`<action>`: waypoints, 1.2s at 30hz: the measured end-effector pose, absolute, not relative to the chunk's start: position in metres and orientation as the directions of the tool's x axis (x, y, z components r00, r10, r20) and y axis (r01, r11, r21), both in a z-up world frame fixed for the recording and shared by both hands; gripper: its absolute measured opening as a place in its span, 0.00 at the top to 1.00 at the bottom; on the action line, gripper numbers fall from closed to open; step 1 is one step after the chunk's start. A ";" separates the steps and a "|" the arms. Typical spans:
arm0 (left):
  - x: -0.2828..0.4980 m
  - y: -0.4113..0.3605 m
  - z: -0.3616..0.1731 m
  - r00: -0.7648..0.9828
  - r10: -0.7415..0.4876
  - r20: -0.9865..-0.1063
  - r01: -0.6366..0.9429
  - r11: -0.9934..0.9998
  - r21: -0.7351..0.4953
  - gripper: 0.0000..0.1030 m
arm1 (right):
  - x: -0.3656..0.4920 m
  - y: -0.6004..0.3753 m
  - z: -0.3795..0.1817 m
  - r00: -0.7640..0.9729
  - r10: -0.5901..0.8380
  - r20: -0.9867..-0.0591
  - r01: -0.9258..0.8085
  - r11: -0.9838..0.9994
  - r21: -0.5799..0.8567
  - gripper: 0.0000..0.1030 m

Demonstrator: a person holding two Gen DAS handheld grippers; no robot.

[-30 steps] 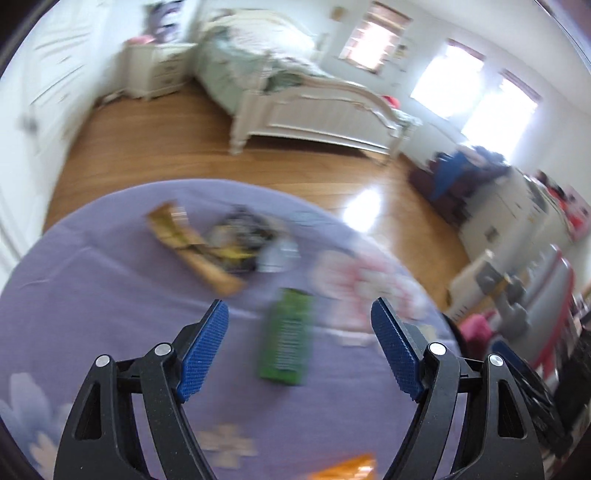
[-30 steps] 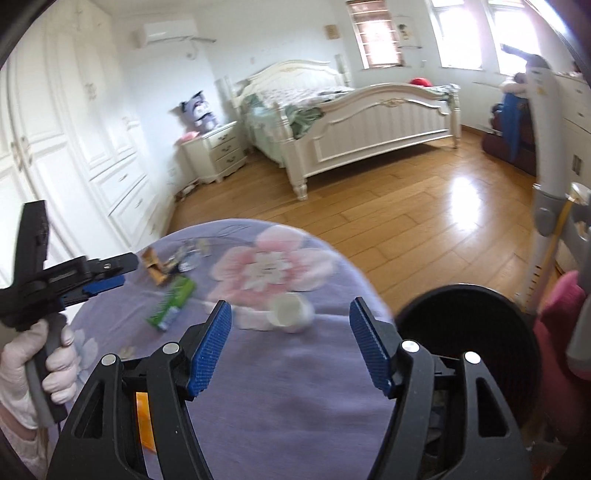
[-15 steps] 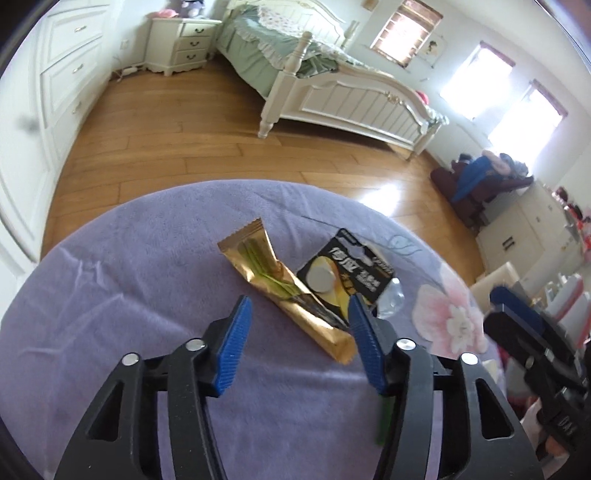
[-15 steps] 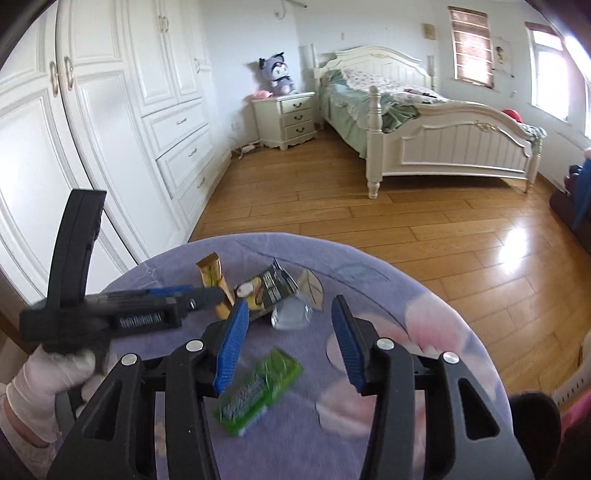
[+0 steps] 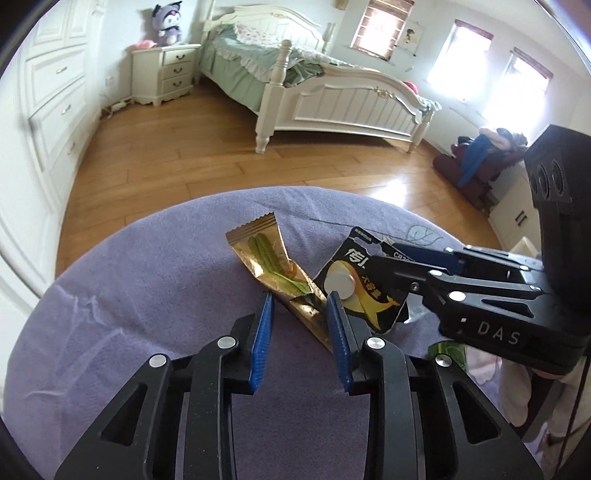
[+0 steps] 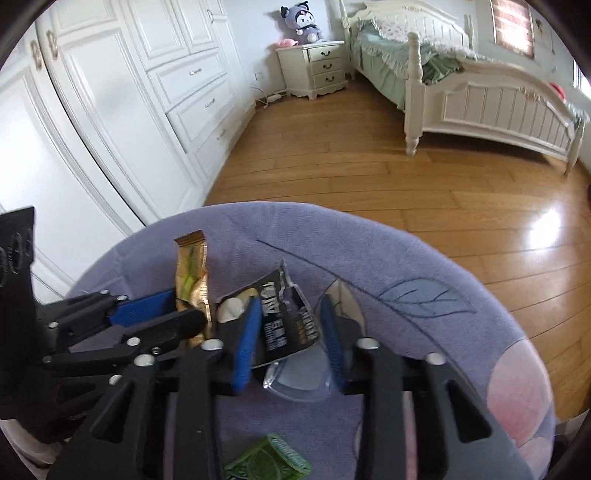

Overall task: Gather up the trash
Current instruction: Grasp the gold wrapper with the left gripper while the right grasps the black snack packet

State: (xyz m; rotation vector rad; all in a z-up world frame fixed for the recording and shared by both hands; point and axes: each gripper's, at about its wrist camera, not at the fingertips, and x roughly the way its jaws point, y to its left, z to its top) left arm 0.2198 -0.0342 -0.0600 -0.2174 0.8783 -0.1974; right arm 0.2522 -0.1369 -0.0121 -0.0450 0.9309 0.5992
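- A white bed (image 5: 332,99) with green bedding stands on the wooden floor (image 5: 192,155).
- A white nightstand (image 5: 164,74) carries a purple plush toy (image 5: 166,22).
- White wardrobes (image 6: 110,92) line the wall.
- Bright windows (image 5: 532,85).

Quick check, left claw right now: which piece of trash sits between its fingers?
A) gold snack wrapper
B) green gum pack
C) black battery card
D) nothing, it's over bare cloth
A: in the left wrist view the gold snack wrapper runs down between the blue pads of the left claw, which are not yet closed on it; the black battery card lies off to the right of them.
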 end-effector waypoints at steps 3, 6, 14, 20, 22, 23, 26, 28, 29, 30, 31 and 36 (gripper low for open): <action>0.221 -0.031 -0.061 0.624 -0.267 -0.734 0.080 0.957 -0.280 0.73 | 0.239 -0.141 -0.004 0.469 0.485 -0.738 -0.500 0.835 0.230 0.89; 0.216 -0.027 -0.064 0.632 -0.280 -0.723 0.079 0.951 -0.300 0.84 | 0.221 -0.151 0.007 0.503 0.516 -0.693 -0.474 0.835 0.278 0.97; 0.185 -0.046 -0.041 0.684 -0.324 -0.653 0.164 0.941 -0.294 0.86 | 0.160 -0.189 0.047 0.660 0.492 -0.568 -0.416 0.869 0.269 0.98; 0.171 -0.053 -0.036 0.689 -0.238 -0.685 0.125 0.969 -0.211 0.85 | 0.133 -0.219 0.056 0.703 0.481 -0.524 -0.368 0.876 0.311 0.98; 0.179 -0.044 -0.041 0.686 -0.193 -0.702 0.059 0.976 -0.211 0.62 | 0.120 -0.230 0.054 0.706 0.485 -0.517 -0.357 0.873 0.332 0.98; 0.185 -0.042 -0.042 0.695 -0.141 -0.705 0.020 0.984 -0.177 0.37 | 0.115 -0.233 0.053 0.702 0.486 -0.521 -0.352 0.872 0.339 0.98; 0.206 -0.043 -0.047 0.661 -0.130 -0.739 0.030 0.989 -0.147 0.31 | 0.096 -0.243 0.046 0.696 0.475 -0.538 -0.336 0.878 0.341 0.98; 0.220 -0.051 -0.052 0.627 -0.141 -0.766 0.061 0.989 -0.132 0.31 | 0.086 -0.249 0.040 0.691 0.467 -0.551 -0.316 0.881 0.351 0.98; 0.225 -0.054 -0.056 0.613 -0.125 -0.781 0.062 0.992 -0.109 0.34 | 0.082 -0.253 0.037 0.691 0.464 -0.555 -0.302 0.882 0.361 0.98; 0.227 -0.055 -0.059 0.617 -0.091 -0.782 0.051 0.996 -0.076 0.49 | 0.078 -0.257 0.035 0.691 0.459 -0.558 -0.291 0.884 0.366 0.98; 0.228 -0.056 -0.059 0.625 -0.065 -0.778 0.045 0.998 -0.048 0.58 | 0.072 -0.263 0.032 0.693 0.456 -0.559 -0.282 0.884 0.372 0.98; 0.217 -0.038 -0.055 0.633 -0.125 -0.764 0.046 0.991 -0.124 0.90 | 0.059 -0.275 0.032 0.705 0.451 -0.547 -0.259 0.882 0.393 0.98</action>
